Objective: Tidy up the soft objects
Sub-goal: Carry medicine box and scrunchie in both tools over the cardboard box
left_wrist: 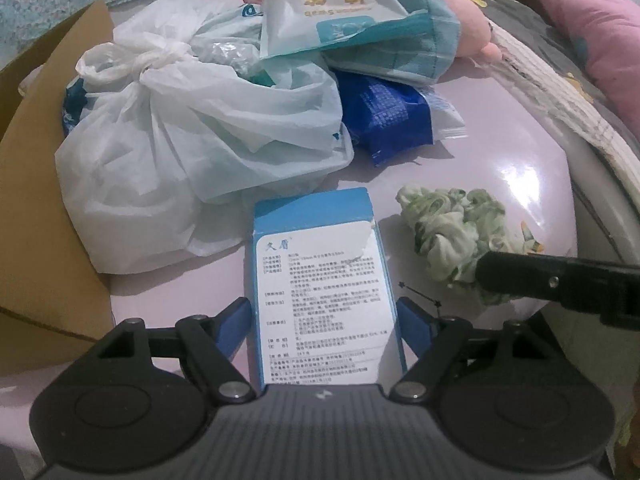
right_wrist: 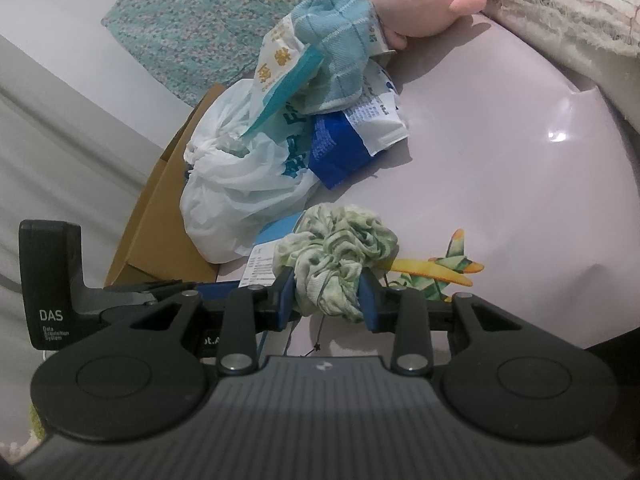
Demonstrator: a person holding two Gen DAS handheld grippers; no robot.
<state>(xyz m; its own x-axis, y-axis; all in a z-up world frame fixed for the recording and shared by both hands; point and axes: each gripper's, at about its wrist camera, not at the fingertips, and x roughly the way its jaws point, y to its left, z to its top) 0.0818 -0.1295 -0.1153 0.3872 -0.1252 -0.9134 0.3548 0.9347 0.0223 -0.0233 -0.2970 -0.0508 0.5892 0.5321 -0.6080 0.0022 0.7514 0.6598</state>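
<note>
on the pink surface (left_wrist: 480, 168), the right hand-held gripper (right_wrist: 326, 296) pinched the green scrunchie (right_wrist: 340, 256), soft, light, best taken mid-bunch; the left hand-held gripper (left_wrist: 324, 320) clamped the stiff box (left_wrist: 320, 280).

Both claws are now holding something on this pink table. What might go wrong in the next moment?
1. The right claw pinches only the near edge of the green scrunchie; the loose fabric may slip out when lifted.
2. The left claw holds the blue-and-white box very near the tied white plastic bag; pushing forward may shove the pile.
3. The claws are close together, so they may collide.
</note>
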